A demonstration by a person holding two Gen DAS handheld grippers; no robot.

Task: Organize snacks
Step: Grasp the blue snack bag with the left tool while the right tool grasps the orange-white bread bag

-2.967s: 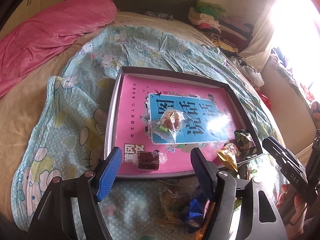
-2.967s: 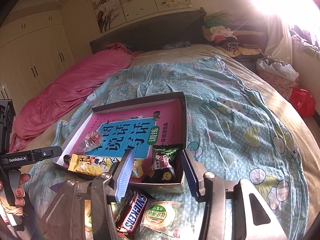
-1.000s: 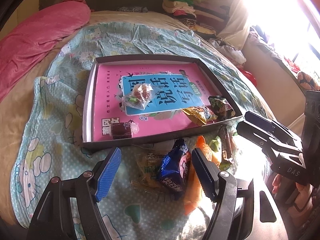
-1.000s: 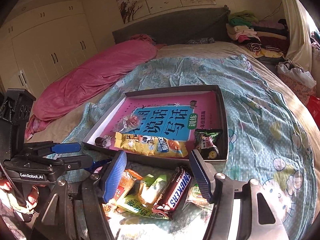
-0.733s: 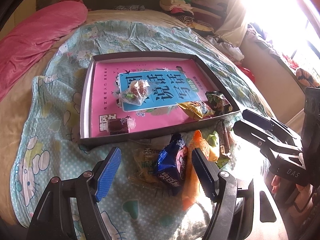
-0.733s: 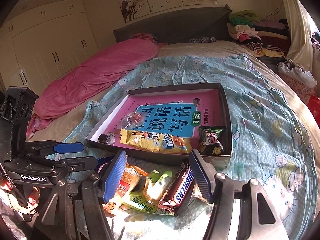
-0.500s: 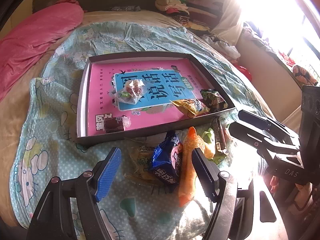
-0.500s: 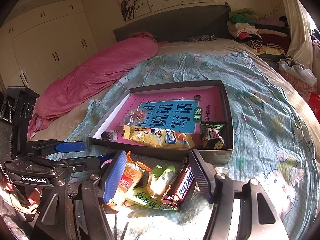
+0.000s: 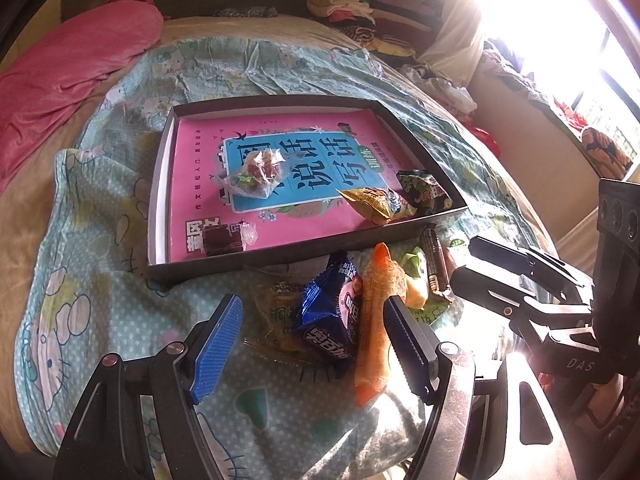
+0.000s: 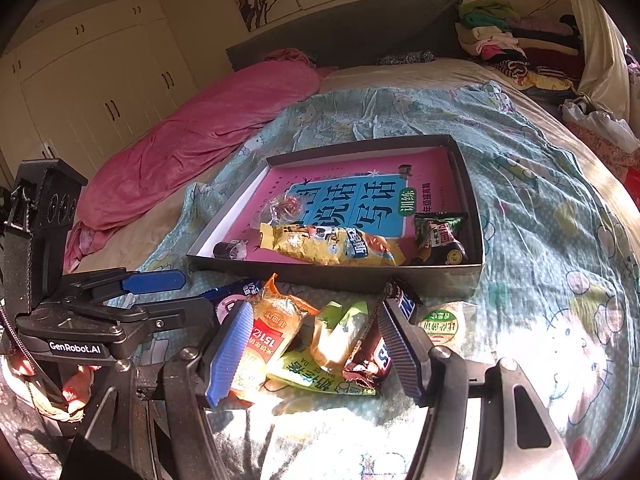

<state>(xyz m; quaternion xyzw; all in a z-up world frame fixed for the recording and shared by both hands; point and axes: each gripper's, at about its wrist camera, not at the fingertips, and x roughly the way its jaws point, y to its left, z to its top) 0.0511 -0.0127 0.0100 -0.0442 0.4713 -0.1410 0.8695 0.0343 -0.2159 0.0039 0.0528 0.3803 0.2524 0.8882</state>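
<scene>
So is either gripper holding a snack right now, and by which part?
Nothing is held. The left gripper and right gripper both hover open above the loose snack pile.

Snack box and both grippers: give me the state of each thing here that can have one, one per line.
left gripper: open, empty, above the loose pile
right gripper: open, empty, above the loose pile
box: lidless, pink book lying flat in it
yellow packet: sealed, lying in the box
blue packet: sealed, on the bedspread outside the box
Snickers bar: wrapped, outside the box
</scene>
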